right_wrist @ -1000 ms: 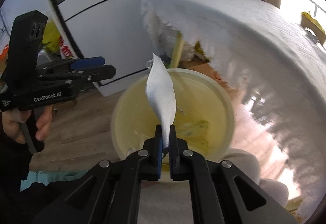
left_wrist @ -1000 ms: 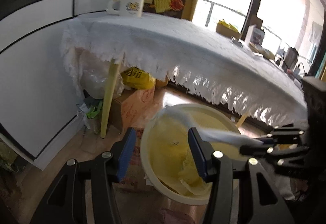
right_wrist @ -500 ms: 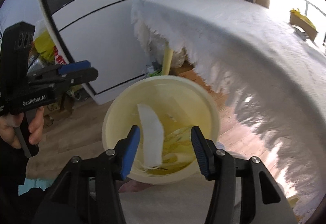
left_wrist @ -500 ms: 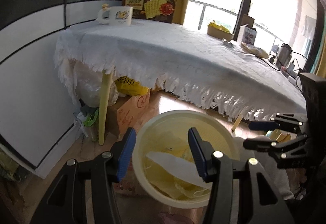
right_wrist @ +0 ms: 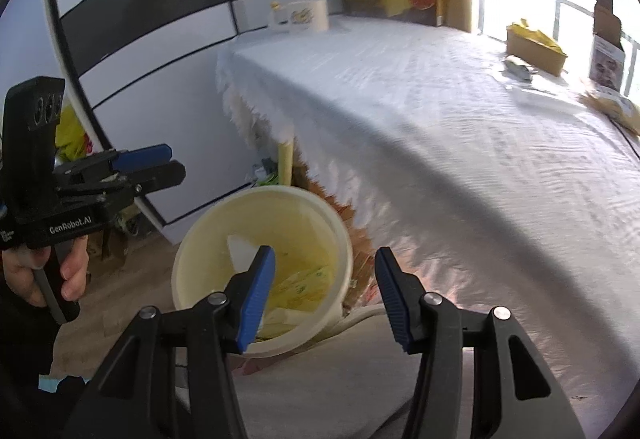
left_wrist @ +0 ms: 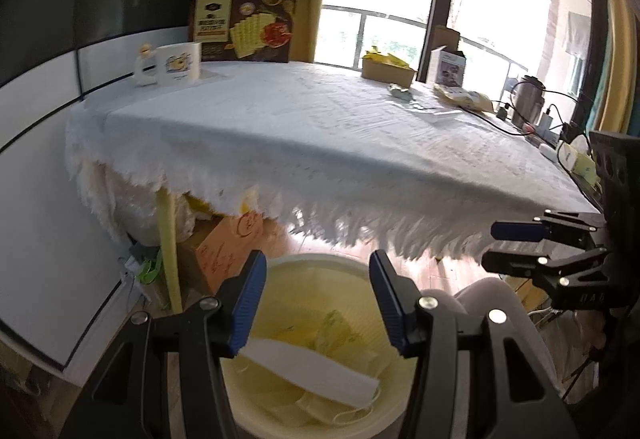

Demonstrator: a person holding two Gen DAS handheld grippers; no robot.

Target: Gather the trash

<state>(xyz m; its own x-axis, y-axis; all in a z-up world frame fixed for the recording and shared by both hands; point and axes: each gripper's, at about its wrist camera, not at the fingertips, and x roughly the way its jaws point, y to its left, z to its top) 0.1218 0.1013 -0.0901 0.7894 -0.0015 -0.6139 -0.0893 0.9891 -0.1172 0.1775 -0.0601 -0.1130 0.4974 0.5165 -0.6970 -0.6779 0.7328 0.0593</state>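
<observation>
- Cream plastic bin (left_wrist: pixel 340 263) on the floor just off the table's near edge; white face mask (left_wrist: pixel 312 365) lies inside on yellow wrappers (right_wrist: pixel 308 285), so that piece looks binned.
- Right gripper (right_wrist: pixel 325 293): jaws spread wide, nothing between them, above the bin's near rim.
- Left gripper (left_wrist: pixel 316 305): also wide apart and empty, over the bin.
- Next step, my read: go for more trash on the table. Candidates sit near the far right edge: a crumpled wrapper (left_wrist: pixel 400 91) and a yellow packet (left_wrist: pixel 464 97).
- Keep jaws wide on approach, pinch only the wrapper; the white lace tablecloth (left_wrist: pixel 304 135) could snag.
- Far left corner: mug (left_wrist: pixel 176 65) and cracker box (left_wrist: pixel 248 27); likely not trash.
- Room: bright windows behind, wood floor, boxes under the table.
</observation>
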